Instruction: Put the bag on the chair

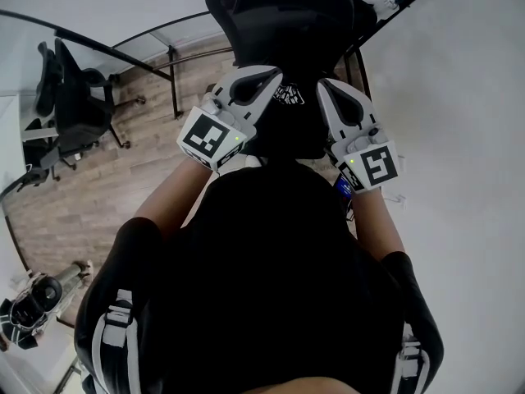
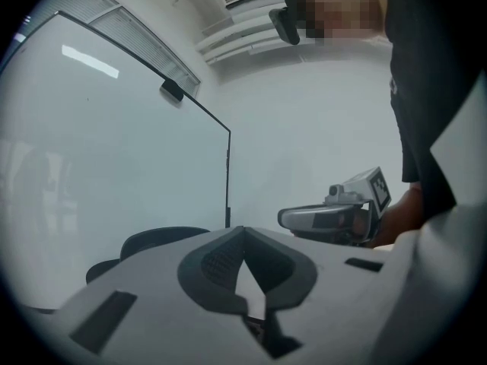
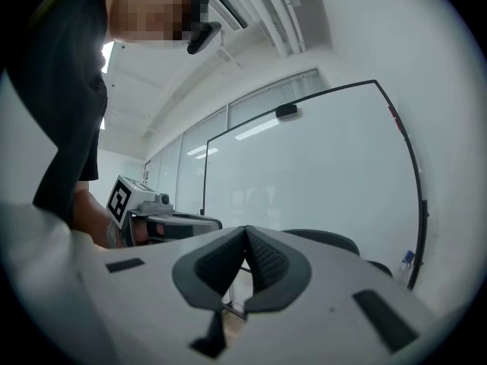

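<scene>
Only the head view took in the chair (image 1: 287,11), black, with its backrest at the top of the frame. On its seat, just in front of the backrest, lay a black mass with a small white print that read as the bag (image 1: 287,97). The left gripper (image 1: 276,75) and right gripper (image 1: 324,84) hung level on either side of that print, tips near the backrest, neither touching the bag. The two gripper views showed no bag at all. Each looked over its own jaws at a glass board (image 2: 114,166), with the other gripper off to one side and a dark rounded chair top peeping past the housing. What those views did settle was the jaws: on both grippers the pads were clenched tip to tip with nothing between them. The bag's black blended with the chair and with the person's black shirt (image 1: 271,286), so its outline, long axis and facing could not be told. A second office chair (image 1: 74,105) stood well left of the chair on the wood floor (image 1: 123,187).
</scene>
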The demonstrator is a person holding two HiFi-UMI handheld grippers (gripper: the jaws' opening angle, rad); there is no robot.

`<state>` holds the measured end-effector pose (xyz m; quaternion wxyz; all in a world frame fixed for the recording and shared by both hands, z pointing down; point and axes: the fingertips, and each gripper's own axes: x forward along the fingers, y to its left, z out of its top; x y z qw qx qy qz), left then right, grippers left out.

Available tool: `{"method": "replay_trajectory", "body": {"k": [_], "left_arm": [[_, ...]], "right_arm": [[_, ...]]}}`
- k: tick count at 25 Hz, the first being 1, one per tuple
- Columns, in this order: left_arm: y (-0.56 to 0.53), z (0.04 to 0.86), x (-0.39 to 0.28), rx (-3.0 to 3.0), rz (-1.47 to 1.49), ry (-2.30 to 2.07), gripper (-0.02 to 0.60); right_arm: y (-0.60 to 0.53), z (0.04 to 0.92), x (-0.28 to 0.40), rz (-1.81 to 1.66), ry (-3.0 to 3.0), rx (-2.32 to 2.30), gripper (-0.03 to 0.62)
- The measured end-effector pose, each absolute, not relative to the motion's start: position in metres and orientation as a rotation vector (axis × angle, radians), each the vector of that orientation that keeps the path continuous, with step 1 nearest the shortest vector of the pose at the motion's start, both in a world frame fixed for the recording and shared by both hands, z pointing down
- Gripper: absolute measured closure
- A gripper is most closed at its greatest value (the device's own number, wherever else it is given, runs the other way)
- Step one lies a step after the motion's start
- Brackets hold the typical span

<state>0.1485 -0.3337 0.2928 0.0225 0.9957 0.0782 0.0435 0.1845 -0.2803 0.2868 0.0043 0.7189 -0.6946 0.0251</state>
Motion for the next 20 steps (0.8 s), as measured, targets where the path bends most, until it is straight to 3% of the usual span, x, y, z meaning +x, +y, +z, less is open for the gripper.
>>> {"method": "replay_trajectory", "body": {"k": [20], "left_arm": [[-0.335, 0.2879, 0.1433, 3.087, 0.091, 0.25, 0.575]], "right_arm": [[-0.2837, 0.2958, 0.1762, 0.114, -2.171, 2.247, 0.594]]}}
